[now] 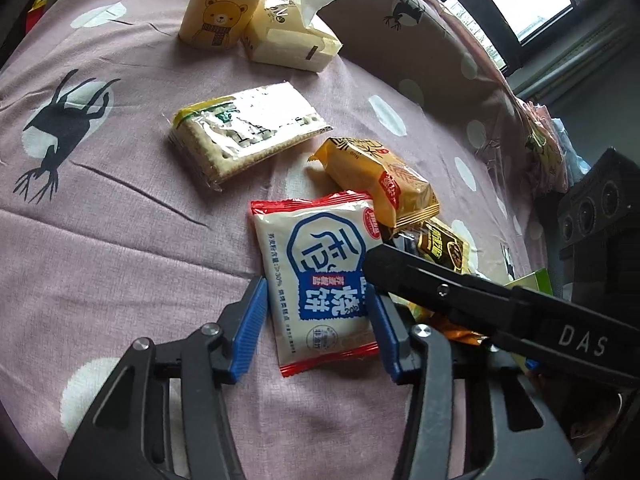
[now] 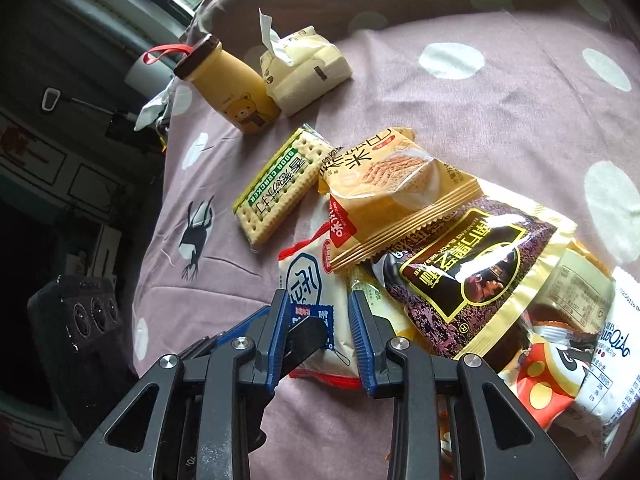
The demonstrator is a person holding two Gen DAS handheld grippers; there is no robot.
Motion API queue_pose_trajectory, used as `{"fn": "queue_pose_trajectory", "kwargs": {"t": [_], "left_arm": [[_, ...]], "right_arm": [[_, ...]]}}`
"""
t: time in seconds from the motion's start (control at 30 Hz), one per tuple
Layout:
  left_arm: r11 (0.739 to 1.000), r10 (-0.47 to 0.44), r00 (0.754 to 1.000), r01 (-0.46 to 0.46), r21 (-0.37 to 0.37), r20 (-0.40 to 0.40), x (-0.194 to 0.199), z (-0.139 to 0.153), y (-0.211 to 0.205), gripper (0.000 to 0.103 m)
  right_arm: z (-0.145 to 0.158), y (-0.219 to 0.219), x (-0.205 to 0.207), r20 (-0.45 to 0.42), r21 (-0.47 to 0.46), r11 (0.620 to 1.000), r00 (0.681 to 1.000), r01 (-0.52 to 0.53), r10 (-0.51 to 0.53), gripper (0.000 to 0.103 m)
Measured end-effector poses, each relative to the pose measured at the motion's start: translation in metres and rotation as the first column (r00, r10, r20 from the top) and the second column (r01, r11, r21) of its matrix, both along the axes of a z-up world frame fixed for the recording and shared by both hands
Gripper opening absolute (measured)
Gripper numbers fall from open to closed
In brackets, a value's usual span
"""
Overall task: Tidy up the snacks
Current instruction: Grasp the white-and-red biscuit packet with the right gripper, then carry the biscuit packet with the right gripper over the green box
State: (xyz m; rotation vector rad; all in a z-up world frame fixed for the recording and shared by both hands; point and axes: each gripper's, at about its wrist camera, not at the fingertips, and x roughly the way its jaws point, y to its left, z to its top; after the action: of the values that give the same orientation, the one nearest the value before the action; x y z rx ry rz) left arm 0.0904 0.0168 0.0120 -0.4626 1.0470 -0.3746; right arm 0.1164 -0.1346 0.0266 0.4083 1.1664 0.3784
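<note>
A white snack packet point(image 1: 320, 276) with red edges and blue print lies flat on the pink bedsheet point(image 1: 120, 220). My left gripper point(image 1: 318, 328) straddles it; its blue pads stand beside the packet's long edges, with a thin gap at the left pad. My right gripper point(image 2: 318, 320) hangs over the same packet point(image 2: 312, 296), its jaws narrow but apart. One black finger point(image 1: 400, 268) of it reaches across the packet's right side. Between the right gripper's pads show the packet and a black fingertip point(image 2: 308, 334) of the left gripper. An orange packet point(image 1: 376, 180) overlaps the white one's far corner.
A soda cracker pack point(image 1: 244, 132) lies further back. A heap of packets, with a dark purple one point(image 2: 472, 276) on top, fills the right. A yellow bear bottle point(image 2: 236, 92) and a tissue pack point(image 2: 304, 72) lie at the far end. A black device point(image 2: 92, 312) sits beyond the bed's left edge.
</note>
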Motion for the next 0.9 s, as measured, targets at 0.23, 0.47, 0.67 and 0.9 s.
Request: {"fn": "queue_pose_trajectory", "kwargs": {"t": [0.23,0.47,0.67,0.9], "left_arm": [[0.999,0.045,0.999,-0.045,-0.009,0.015,-0.013,0.013,0.004,0.039],[1.0,0.013,0.99,-0.016,0.021,0.143,-0.043,0.052,-0.008,0.039],[0.991,-0.127,0.972,0.117,0.059,0.198,-0.072,0.066,-0.039,0.039],[0.978,-0.2,0.948,0.18,0.102,0.247,-0.088,0.079,-0.065,0.038]], "right_arm": [[0.006,0.0,-0.008,0.026,0.01,1.0,1.0,0.005,-0.005,0.032],[0.039,-0.007,-0.042,0.124,0.037,0.999,0.992,0.026,-0.03,0.032],[0.061,-0.03,-0.094,0.217,0.034,0.994,0.97,0.107,-0.112,0.032],[0.071,-0.058,-0.131,0.257,0.067,0.98,0.946,0.187,-0.198,0.032]]}}
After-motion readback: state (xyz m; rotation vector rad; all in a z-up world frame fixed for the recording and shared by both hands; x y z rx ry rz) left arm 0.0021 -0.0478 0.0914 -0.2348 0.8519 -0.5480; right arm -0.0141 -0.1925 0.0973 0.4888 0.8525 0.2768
